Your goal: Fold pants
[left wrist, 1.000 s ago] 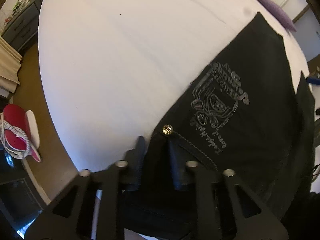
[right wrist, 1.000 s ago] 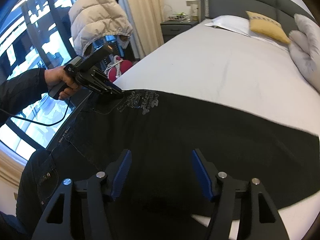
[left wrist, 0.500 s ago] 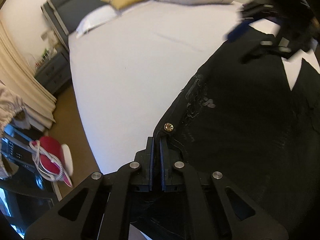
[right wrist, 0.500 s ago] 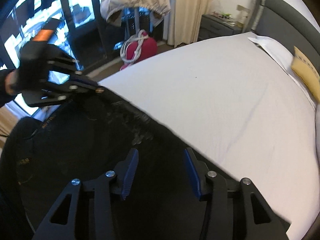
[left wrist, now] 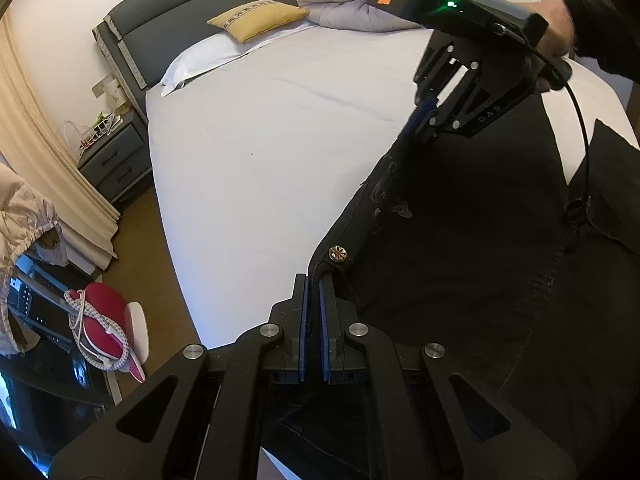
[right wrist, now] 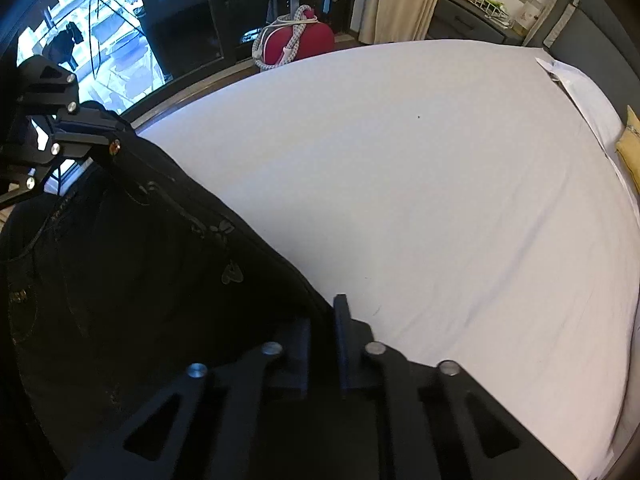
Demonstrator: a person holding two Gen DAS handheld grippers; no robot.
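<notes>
Black pants (left wrist: 460, 264) with a grey print and a brass button (left wrist: 337, 253) are held up over the white bed (left wrist: 280, 152). My left gripper (left wrist: 313, 280) is shut on the pants' edge just below the button. My right gripper (right wrist: 322, 312) is shut on the same edge further along, and it also shows in the left wrist view (left wrist: 420, 120). The pants (right wrist: 140, 260) stretch between the two grippers; the left gripper shows at the far left of the right wrist view (right wrist: 108, 142).
A grey headboard (left wrist: 180, 20), white pillow (left wrist: 208, 56), yellow cushion (left wrist: 256, 18) and folded duvet (left wrist: 360, 4) lie at the bed's far end. A nightstand (left wrist: 116, 160), curtain and a red steamer (left wrist: 104, 324) stand on the floor beside the bed.
My right gripper has closed on the pants' edge. Both grippers have lifted and turned, raising the edge off the bed. The left gripper stays shut on the fabric.
</notes>
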